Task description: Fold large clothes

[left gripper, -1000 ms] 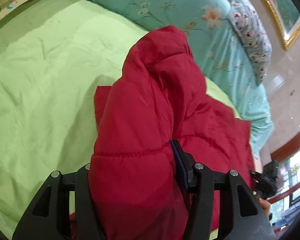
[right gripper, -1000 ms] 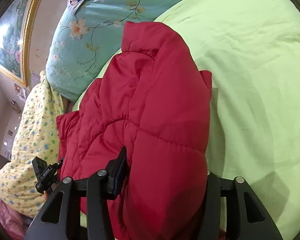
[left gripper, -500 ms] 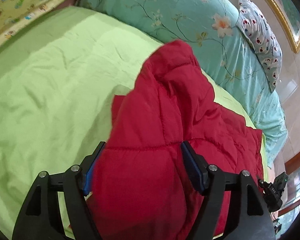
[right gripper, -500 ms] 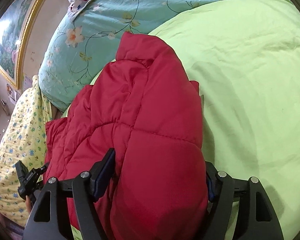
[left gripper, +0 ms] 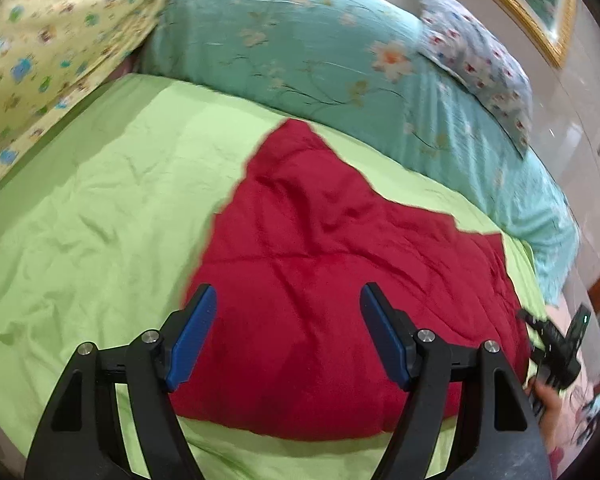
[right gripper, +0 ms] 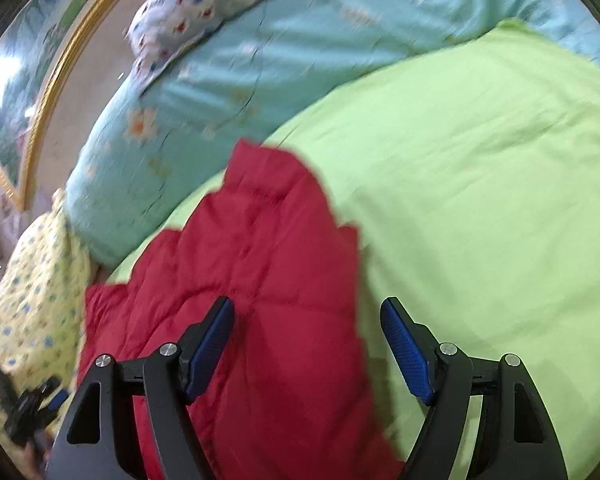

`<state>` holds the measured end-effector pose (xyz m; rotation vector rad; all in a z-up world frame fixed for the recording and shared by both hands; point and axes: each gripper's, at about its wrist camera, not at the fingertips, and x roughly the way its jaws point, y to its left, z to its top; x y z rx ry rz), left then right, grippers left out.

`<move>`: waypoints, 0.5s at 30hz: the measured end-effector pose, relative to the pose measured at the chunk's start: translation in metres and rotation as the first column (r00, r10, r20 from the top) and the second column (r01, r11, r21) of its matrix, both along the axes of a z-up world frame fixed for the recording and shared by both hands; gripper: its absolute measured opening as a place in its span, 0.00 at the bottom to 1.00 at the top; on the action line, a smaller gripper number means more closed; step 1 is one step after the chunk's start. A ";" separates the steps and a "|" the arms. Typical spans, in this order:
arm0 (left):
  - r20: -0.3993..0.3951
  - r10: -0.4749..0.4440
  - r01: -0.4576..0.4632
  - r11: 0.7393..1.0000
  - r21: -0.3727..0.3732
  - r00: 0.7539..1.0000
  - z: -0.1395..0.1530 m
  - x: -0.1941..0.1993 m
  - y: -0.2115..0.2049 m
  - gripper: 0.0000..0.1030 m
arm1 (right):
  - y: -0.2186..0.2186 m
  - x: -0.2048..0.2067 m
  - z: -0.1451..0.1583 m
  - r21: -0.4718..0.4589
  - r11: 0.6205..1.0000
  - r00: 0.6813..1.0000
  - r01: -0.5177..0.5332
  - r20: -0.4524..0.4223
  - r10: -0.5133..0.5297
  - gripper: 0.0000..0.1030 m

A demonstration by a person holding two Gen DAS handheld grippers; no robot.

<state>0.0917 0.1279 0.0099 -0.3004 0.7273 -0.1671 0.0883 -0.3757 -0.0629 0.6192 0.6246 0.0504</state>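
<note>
A red quilted jacket (left gripper: 332, 264) lies folded and flat on the light green bed cover (left gripper: 100, 216). It also shows in the right wrist view (right gripper: 260, 280). My left gripper (left gripper: 288, 304) is open and empty, its blue-padded fingers apart above the jacket's near edge. My right gripper (right gripper: 308, 316) is open and empty above the jacket's right edge. The right gripper also shows at the far right of the left wrist view (left gripper: 556, 344), and the left gripper at the lower left of the right wrist view (right gripper: 24, 404).
A teal floral quilt (left gripper: 320, 52) is piled along the far side of the bed with a patterned pillow (left gripper: 480, 60) on it. A yellow printed blanket (left gripper: 40, 48) lies at one end. A gold-framed picture (right gripper: 32, 80) hangs on the wall behind.
Both grippers opened and let go of the jacket, then drew back from it. The jacket dropped from its raised bunched shape and now lies flat on the bed.
</note>
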 end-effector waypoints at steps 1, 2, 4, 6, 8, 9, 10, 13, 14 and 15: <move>0.012 -0.019 0.018 1.000 0.014 1.000 0.002 -0.002 -0.008 0.72 | -0.002 -0.003 0.003 -0.011 1.000 1.000 0.025 0.014 -0.025 0.76; 0.019 -0.033 0.032 0.999 0.025 0.999 0.002 -0.004 -0.014 0.72 | -0.003 -0.007 0.006 -0.020 0.999 0.998 0.043 0.038 -0.042 0.76; 0.019 -0.070 0.069 0.996 0.052 0.997 0.000 -0.006 -0.030 0.72 | -0.001 -0.011 0.012 -0.047 0.998 0.996 0.052 0.071 -0.049 0.76; 0.012 -0.099 0.098 0.993 0.068 0.995 -0.004 -0.008 -0.044 0.72 | 0.008 -0.015 0.021 -0.107 0.993 0.994 0.042 0.108 -0.030 0.76; 0.012 -0.135 0.133 0.987 0.086 0.991 -0.008 -0.012 -0.055 0.72 | 0.022 -0.019 0.029 -0.172 0.985 0.990 0.019 0.143 0.006 0.76; 0.013 -0.154 0.151 0.983 0.108 0.988 -0.011 -0.014 -0.063 0.72 | 0.031 -0.022 0.034 -0.212 0.977 0.986 0.003 0.163 0.033 0.76; 0.013 -0.167 0.164 0.978 0.128 0.986 -0.014 -0.015 -0.068 0.72 | 0.041 -0.023 0.038 -0.251 0.968 0.982 -0.012 0.182 0.060 0.76; -0.001 -0.172 0.169 0.967 0.189 0.985 -0.026 -0.014 -0.080 0.72 | 0.076 -0.031 0.050 -0.387 0.919 0.958 -0.076 0.228 0.175 0.76; -0.004 -0.171 0.168 0.965 0.201 0.985 -0.030 -0.014 -0.082 0.72 | 0.087 -0.032 0.051 -0.422 0.901 0.951 -0.098 0.227 0.210 0.76; -0.004 -0.171 0.168 0.964 0.207 0.985 -0.034 -0.012 -0.083 0.72 | 0.096 -0.031 0.051 -0.445 0.887 0.946 -0.123 0.218 0.240 0.76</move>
